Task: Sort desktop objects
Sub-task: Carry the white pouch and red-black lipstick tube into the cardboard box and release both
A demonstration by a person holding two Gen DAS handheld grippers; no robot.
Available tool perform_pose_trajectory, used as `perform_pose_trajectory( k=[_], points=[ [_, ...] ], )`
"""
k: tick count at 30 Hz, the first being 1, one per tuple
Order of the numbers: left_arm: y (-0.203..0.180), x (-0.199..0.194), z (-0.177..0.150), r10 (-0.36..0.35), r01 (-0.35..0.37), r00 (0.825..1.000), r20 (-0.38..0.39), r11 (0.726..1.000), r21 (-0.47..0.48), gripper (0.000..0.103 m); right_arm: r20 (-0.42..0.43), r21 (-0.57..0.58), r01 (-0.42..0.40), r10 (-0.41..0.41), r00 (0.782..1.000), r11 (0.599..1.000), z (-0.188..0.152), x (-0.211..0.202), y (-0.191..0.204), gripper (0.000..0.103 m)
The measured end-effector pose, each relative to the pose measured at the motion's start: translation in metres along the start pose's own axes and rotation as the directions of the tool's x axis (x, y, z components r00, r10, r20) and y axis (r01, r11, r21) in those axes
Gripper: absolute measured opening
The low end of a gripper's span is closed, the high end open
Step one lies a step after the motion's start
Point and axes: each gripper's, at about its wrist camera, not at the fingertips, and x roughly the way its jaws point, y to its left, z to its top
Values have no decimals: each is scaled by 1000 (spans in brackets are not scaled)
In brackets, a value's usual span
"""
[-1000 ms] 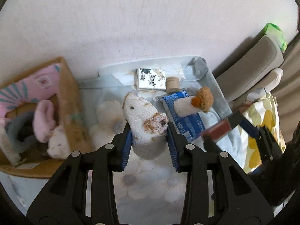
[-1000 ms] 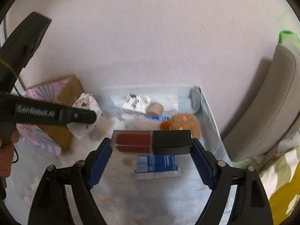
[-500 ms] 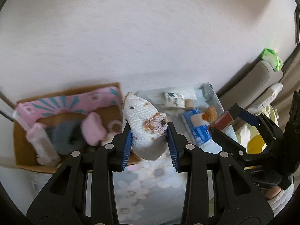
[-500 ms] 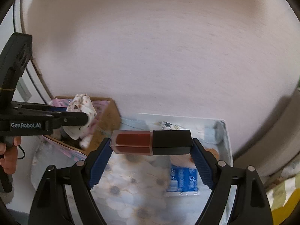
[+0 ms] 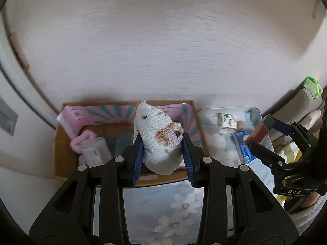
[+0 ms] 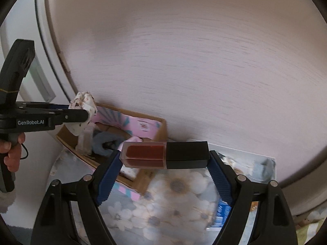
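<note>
- We are holding the left gripper (image 5: pixel 162 155) above the open brown cardboard box (image 5: pixel 61 143), its blue ribbed pads pressing in from both sides on a white woven cloth pouch with a frayed orange-and-pink patch (image 5: pixel 158 136).
- The pouch is standing tall between the pads, its pointed end rising toward the far pale wall (image 5: pixel 163 51), and it is hiding part of the box behind it.
- We are gripping the left tool's handle with a bare hand (image 6: pixel 13 155) at the left edge of the right wrist view, where the pouch (image 6: pixel 82 110) is hanging over the box's left end.
- We are keeping the right gripper (image 6: pixel 164 155) level, its pads spread wide and clamping end to end a rectangular lip-gloss tube with dark red liquid and a black cap (image 6: pixel 164 155); the cap is pointing right.
- From the left wrist view that tube (image 5: pixel 258 131) is sitting off to the right of the box, above the pale floral tablecloth (image 5: pixel 179 204).
- Inside the box we are making out a pink patterned liner (image 5: pixel 98 114), a pink fluffy item (image 5: pixel 81 140) and a grey-blue ring shape (image 6: pixel 102 140); the rest is blurring together.
- On the far right a small white printed carton (image 5: pixel 226 120) and a blue packet (image 5: pixel 245 149) are lying on the cloth, partly cut off by the right gripper.
</note>
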Motion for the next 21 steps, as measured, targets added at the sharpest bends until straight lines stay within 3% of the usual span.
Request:
perform_pose_trajectory(
  k=[11,21],
  points=[
    [72,-2,-18,71,-74,997,-38,995,-68,32,-89,-101,-126,117,989,987,20,46,53,80],
    [125,33,-24,106,-119,987,-120,988,-103,32,-227,-170,-186,145,963,968,27,110,93,80]
  ],
)
